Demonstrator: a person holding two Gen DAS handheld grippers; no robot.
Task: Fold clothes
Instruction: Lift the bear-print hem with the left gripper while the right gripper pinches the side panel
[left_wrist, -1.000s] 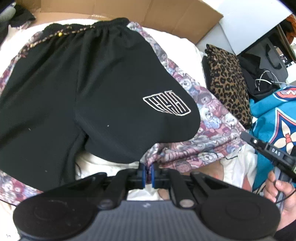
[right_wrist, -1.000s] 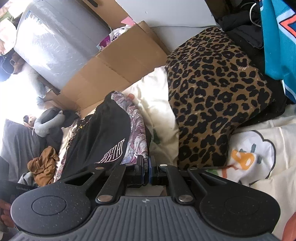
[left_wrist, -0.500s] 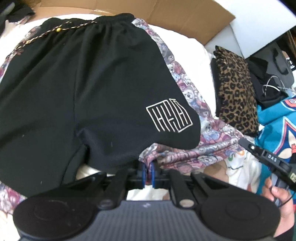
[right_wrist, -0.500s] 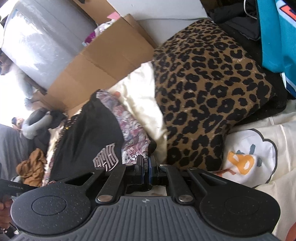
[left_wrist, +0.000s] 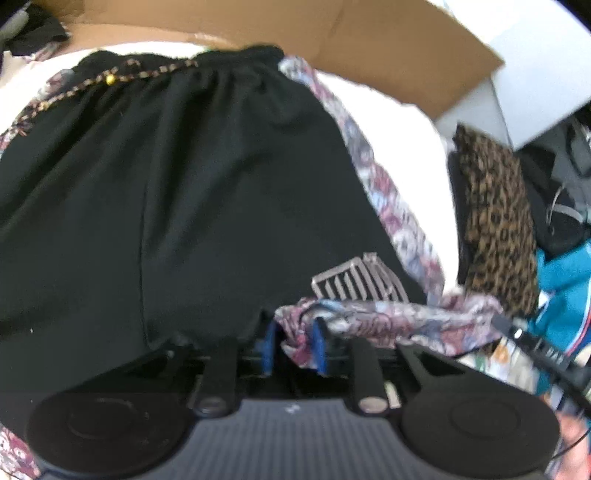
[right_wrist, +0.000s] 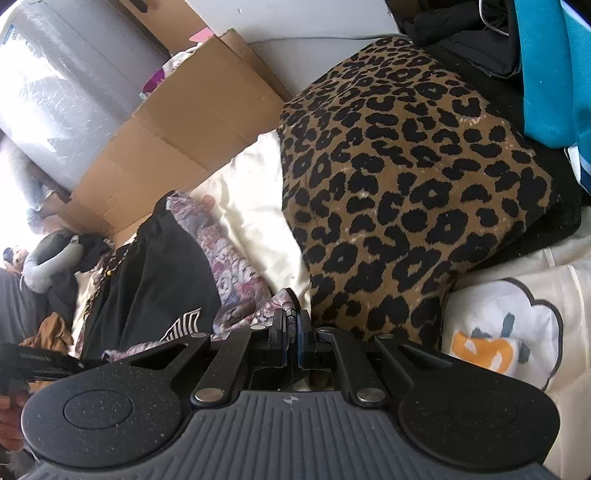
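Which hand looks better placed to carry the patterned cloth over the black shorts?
Probably the right gripper: its fingers are shut on the patterned cloth. The left gripper's have parted around it, beside the black shorts.

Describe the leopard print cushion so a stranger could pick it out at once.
Start at the big cardboard sheet standing behind the white bedding. To its right, beyond the black shorts, lies the leopard print cushion. It alone is tan with black spots; the fabric beside it is plain teal.

Matt black cloth shorts (left_wrist: 192, 206), brown cardboard (left_wrist: 369, 48)
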